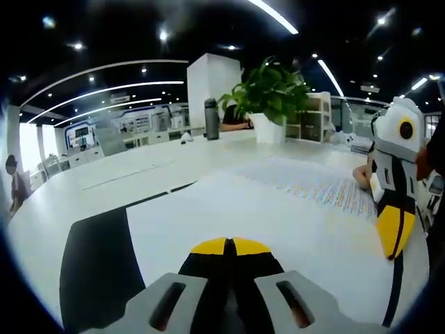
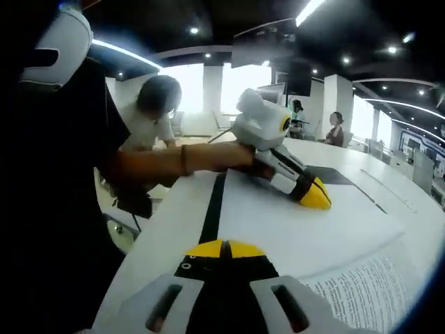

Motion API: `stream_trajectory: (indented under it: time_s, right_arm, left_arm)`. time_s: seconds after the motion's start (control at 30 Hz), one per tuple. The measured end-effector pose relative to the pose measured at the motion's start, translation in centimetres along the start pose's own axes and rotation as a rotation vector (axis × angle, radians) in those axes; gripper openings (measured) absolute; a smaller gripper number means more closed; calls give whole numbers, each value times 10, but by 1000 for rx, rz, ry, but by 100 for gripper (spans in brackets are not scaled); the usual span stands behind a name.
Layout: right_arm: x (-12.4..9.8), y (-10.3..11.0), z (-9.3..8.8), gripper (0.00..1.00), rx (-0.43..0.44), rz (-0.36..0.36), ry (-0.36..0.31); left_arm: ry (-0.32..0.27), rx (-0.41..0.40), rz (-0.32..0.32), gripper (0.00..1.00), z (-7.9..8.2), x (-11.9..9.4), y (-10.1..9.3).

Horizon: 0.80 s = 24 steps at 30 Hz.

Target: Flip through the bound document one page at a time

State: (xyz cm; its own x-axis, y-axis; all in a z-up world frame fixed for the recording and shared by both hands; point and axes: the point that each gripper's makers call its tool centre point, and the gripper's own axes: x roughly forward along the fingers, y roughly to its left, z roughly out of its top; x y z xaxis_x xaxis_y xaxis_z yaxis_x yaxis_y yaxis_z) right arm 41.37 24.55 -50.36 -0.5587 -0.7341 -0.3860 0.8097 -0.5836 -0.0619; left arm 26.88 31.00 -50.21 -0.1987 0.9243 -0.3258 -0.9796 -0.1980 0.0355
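The bound document lies open on the white table [image 1: 83,174]. Its near page [image 1: 229,209] is blank white, and a printed page [image 1: 313,184] lies beyond it. A black binding strip [image 1: 97,264] runs along the left. My left gripper [image 1: 229,247] sits low over the blank page, its yellow tips shut together with nothing between them. My right gripper [image 1: 395,233] points down at the document's right edge. In the right gripper view, my right gripper [image 2: 222,249] is shut above the black strip [image 2: 212,209]. The left gripper [image 2: 314,196] rests its tips on the white page [image 2: 278,229], beside printed text [image 2: 368,289].
A potted plant [image 1: 268,104] and a dark bottle [image 1: 211,118] stand at the table's far side. A person's arm [image 2: 167,163] reaches across to the left gripper. Another person [image 2: 156,104] sits beyond the table edge, and others sit farther back [image 2: 336,129].
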Motion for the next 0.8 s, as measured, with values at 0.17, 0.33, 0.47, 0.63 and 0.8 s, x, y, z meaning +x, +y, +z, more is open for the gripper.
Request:
stream_trajectory:
  time_s: [0.17,0.33,0.47,0.63,0.8]
  right_arm:
    - [0,2,0,4,-2,2,1]
    - [0,4,1,4,3,6,5]
    - [-2,1,6,4,5,0,-1]
    - [-12,-8,23,4,11,-23,-45]
    - [-28,-27,44,4,4,-55,-80]
  left_arm:
    - [0,1,0,3,0,0,-1]
    - [-1,2,0,3,-2,2,7]
    - [-1,1,0,3,-4,3,11]
    - [-1,4,0,3,-5,4,16]
    - [-2,4,-1,3,-6,4,18]
